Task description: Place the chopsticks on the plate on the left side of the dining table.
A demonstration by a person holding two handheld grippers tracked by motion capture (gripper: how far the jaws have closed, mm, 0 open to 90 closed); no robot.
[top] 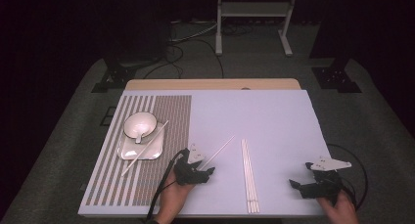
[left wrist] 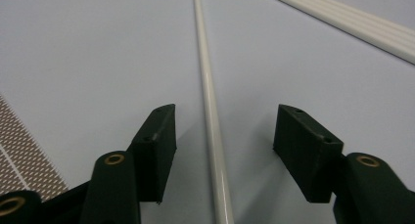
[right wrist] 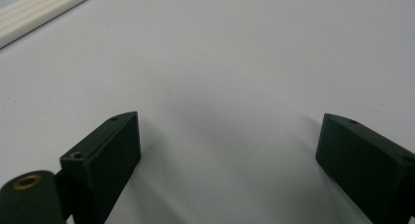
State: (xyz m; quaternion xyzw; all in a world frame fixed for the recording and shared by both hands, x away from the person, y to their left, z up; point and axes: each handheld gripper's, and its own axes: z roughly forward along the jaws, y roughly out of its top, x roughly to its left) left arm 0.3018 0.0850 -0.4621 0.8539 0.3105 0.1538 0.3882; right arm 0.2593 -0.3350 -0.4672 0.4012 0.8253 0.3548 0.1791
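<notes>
I hold my left gripper (top: pixel 208 170) low over the bench (top: pixel 274 116), near its front edge, at about 7 o'clock from the middle. One loose white chopstick (left wrist: pixel 210 97) lies flat on the bench and runs right between its jaws. The jaws are partly spread, and I see a gap on each side of the stick, so they are not pinching it. In the high view this chopstick points away from my gripper toward 1 o'clock. A neat bunch of chopsticks (top: pixel 249 175) lies just to the right of it, lined up from front to back. My right gripper (top: pixel 295 184) sits at about 4 o'clock, near the front right corner, well apart from the bunch. Its jaws are spread wide with only bare bench between them. Over at 9 o'clock, on a striped mat (top: pixel 161 136), a white bowl (top: pixel 140 124) sits on a small square plate (top: pixel 147 150), and one more chopstick (top: pixel 142 150) leans across that plate.
</notes>
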